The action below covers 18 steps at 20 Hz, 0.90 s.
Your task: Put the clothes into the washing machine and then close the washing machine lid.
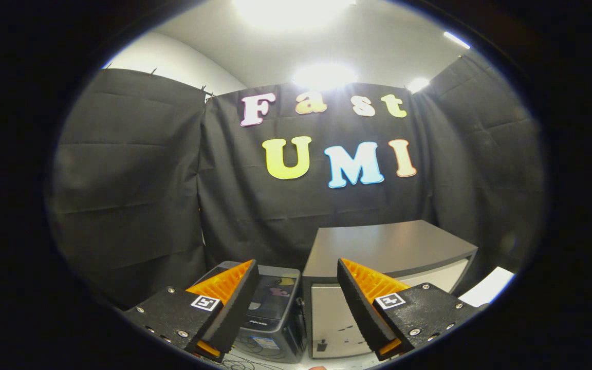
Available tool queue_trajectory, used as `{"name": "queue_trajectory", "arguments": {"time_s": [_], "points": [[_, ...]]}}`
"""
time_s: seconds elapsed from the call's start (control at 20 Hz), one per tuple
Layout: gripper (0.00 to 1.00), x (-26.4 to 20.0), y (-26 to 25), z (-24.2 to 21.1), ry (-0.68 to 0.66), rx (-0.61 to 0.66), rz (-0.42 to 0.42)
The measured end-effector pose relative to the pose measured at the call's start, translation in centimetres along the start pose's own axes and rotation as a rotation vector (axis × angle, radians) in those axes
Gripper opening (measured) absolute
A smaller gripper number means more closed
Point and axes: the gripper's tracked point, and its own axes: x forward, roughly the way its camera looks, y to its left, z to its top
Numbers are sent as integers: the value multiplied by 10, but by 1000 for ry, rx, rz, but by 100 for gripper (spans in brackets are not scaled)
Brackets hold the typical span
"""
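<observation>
Grey washing machine [270, 313] sits low centre, lid down, beside a pale cabinet [383, 257] at lower right. Gripper [297, 290] fingers spread apart, holding nothing, machine just beyond them.

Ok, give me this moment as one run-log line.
gripper: open, empty | washing machine: just ahead, between fingers, lid down | cabinet: beside it | clothes: not held

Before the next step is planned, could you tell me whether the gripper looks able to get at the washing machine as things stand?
Probably yes. The gripper is open with nothing between its fingers, and the small washing machine stands just ahead of them beside the grey cabinet, with nothing between. Its dark lid looks shut.
</observation>
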Motion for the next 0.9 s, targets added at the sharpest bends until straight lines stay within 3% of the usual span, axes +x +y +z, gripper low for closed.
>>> {"name": "queue_trajectory", "arguments": {"time_s": [0.45, 0.9], "points": [[94, -55, -89, -8, -8, 22, -146], [94, -83, -121, -30, 3, 36, -190]]}}
